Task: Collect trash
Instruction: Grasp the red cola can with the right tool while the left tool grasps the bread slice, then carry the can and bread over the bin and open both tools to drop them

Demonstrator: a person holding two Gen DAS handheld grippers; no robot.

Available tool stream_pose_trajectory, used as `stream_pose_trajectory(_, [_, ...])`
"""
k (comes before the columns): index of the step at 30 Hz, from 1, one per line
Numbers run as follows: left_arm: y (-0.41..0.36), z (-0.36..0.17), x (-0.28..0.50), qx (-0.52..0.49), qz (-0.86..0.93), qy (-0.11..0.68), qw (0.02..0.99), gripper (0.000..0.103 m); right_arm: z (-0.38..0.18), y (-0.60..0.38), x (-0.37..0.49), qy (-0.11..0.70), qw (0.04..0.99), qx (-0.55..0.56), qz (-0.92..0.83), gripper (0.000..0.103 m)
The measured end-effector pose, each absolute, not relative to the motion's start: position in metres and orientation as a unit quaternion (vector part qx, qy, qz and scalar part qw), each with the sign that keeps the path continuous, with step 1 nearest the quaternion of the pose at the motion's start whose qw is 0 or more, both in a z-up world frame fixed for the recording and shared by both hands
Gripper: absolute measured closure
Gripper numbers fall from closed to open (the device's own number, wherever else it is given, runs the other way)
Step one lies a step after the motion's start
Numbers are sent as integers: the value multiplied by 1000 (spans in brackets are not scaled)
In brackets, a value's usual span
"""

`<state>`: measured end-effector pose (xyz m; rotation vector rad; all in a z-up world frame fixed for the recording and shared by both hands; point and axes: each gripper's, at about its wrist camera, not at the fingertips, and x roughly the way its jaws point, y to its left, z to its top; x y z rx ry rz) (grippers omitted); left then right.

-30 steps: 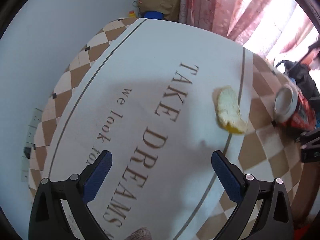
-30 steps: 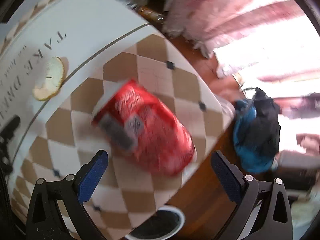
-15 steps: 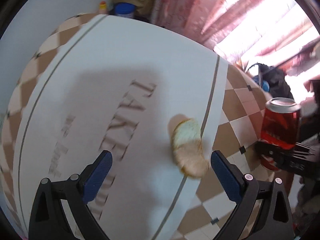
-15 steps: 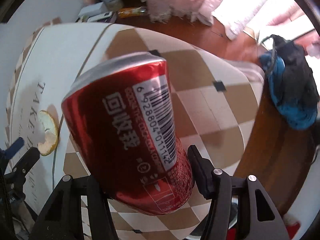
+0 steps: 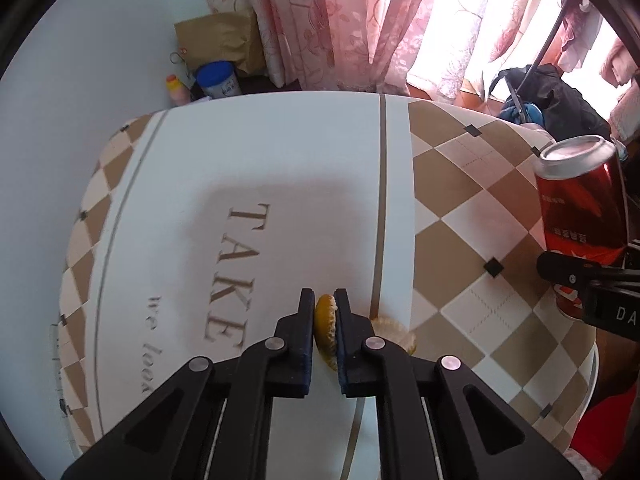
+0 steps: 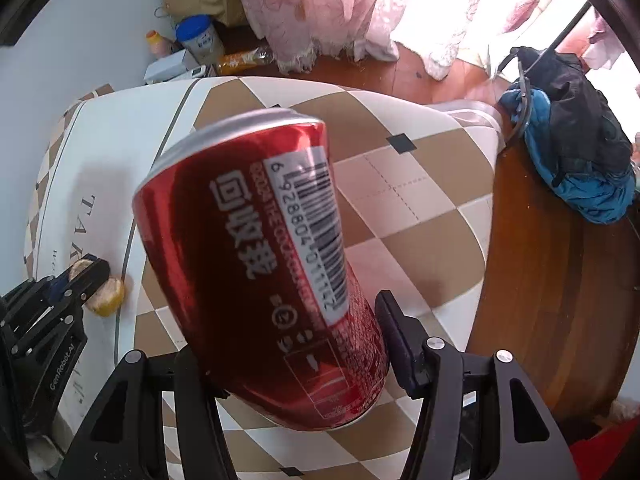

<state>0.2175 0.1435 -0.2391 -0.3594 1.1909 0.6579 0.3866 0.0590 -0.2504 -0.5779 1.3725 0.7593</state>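
Observation:
A curled yellow fruit peel (image 5: pixel 325 325) lies on the white tablecloth by its grey border line, and my left gripper (image 5: pixel 323 320) is shut on it, pads pinching its upper edge. The peel's other end (image 5: pixel 394 330) sticks out to the right of the fingers. In the right wrist view the peel (image 6: pixel 107 297) shows at far left under the left gripper (image 6: pixel 86 276). A red soda can (image 6: pixel 264 264) with a barcode fills that view, tilted, with my right gripper (image 6: pixel 288 344) shut on its lower body. The same can (image 5: pixel 580 204) stands out at the right edge of the left wrist view.
The table (image 5: pixel 460 184) has a white cloth with brown lettering and a tan checked border. Beyond its far edge sit a blue-lidded tub (image 5: pixel 218 78), a brown paper bag (image 5: pixel 218 40) and pink curtains (image 5: pixel 340 20). A black and blue backpack (image 6: pixel 576 140) lies on the wooden floor at right.
My left gripper moved over the peel and shut on it. My right gripper closed on the can a second ago and has since turned it more upright.

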Motion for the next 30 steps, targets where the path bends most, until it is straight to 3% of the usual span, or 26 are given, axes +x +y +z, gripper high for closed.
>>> stream_pose_trajectory(14, [94,-120,160,-119,325,448,824,97,-188,-21,324,569,726,-147,358,43])
stream_pose_trajectory(22, [1,-33,148,-91,268,389,877,97,-100,-104,296,517,767,-63,375,43])
stream_pose_trajectory(30, [-106,-4,177,-72,170,375,908,97,-33,-230,280,470,812,-2,346,43])
